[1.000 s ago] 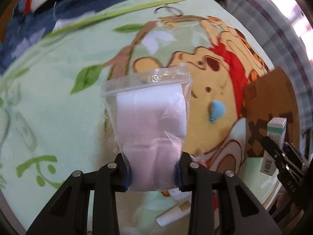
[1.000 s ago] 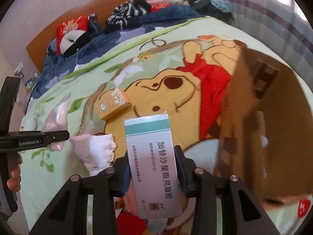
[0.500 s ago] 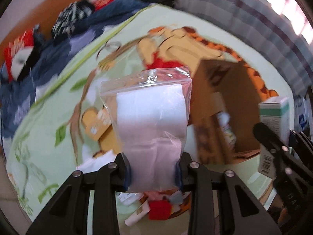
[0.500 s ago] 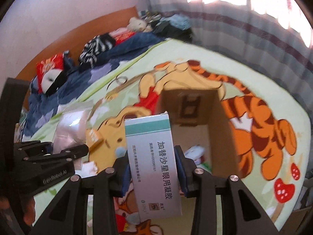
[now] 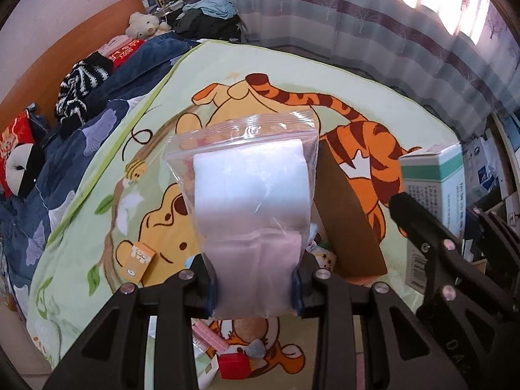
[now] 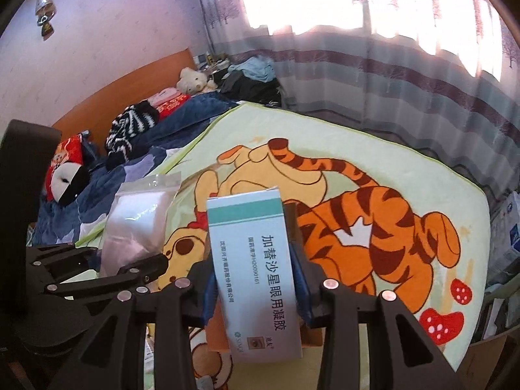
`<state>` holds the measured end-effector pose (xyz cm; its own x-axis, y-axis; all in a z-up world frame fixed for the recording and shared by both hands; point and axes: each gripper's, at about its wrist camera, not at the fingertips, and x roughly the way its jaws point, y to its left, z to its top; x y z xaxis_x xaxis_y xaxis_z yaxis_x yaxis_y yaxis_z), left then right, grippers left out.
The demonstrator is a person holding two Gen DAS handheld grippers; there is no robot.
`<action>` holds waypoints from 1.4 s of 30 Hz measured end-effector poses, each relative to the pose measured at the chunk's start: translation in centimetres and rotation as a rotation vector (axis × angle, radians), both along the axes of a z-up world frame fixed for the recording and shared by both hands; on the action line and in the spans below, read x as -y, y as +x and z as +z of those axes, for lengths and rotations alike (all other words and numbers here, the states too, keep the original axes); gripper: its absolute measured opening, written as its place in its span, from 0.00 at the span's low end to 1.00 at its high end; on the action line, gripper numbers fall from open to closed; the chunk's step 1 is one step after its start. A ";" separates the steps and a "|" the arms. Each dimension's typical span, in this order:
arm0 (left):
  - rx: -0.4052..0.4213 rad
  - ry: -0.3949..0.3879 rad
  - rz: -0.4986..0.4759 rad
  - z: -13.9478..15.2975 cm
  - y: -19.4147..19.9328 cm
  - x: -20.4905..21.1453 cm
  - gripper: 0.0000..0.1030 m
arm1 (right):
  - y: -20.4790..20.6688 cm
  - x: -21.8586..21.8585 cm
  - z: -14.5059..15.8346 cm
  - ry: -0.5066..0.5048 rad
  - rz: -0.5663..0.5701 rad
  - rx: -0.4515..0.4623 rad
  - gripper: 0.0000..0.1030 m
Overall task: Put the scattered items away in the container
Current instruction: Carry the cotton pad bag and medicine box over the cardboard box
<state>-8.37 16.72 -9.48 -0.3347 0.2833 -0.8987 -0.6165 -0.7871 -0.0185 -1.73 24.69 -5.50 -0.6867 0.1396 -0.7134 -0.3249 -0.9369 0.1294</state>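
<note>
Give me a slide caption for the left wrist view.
Left gripper holds a zip bag above the cardboard box on the cartoon blanket.

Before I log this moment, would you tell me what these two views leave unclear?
- Cardboard box interior: left wrist view, mostly hidden behind the zip bag; right wrist view, behind the medicine carton.
- Small items at the blanket's near edge: left wrist view, partly covered by the left gripper.
- Zip bag's contents: only a white wad, indistinct.

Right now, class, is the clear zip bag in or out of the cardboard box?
Out. The clear zip bag is clamped in the left hand-held gripper, raised above the blanket, with the cardboard box lying behind and below it.
</note>
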 end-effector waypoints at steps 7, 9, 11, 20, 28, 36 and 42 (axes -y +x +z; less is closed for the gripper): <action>0.008 -0.041 -0.008 0.2 0.5 -0.9 0.34 | 0.7 -0.5 0.1 -0.009 -0.023 0.010 0.38; 0.008 -0.043 -0.010 0.4 0.7 -0.9 0.34 | 0.8 -0.6 0.1 -0.015 -0.024 0.012 0.38; 0.006 -0.045 -0.013 0.5 0.8 -1.0 0.34 | 0.9 -0.7 0.2 -0.014 -0.025 0.016 0.38; 0.011 -0.056 -0.017 0.8 1.1 -1.3 0.34 | 0.9 -0.9 0.7 -0.011 -0.025 0.017 0.38; 0.022 -0.063 -0.008 0.6 0.7 -1.0 0.34 | 0.7 -0.7 0.9 -0.013 -0.019 0.020 0.38; 0.034 -0.066 0.003 0.3 0.1 -0.8 0.34 | 0.3 -0.3 0.9 -0.012 -0.013 0.025 0.38; 0.049 -0.078 0.008 -0.4 0.0 -0.9 0.34 | 0.1 -0.1 0.4 -0.016 -0.008 0.039 0.38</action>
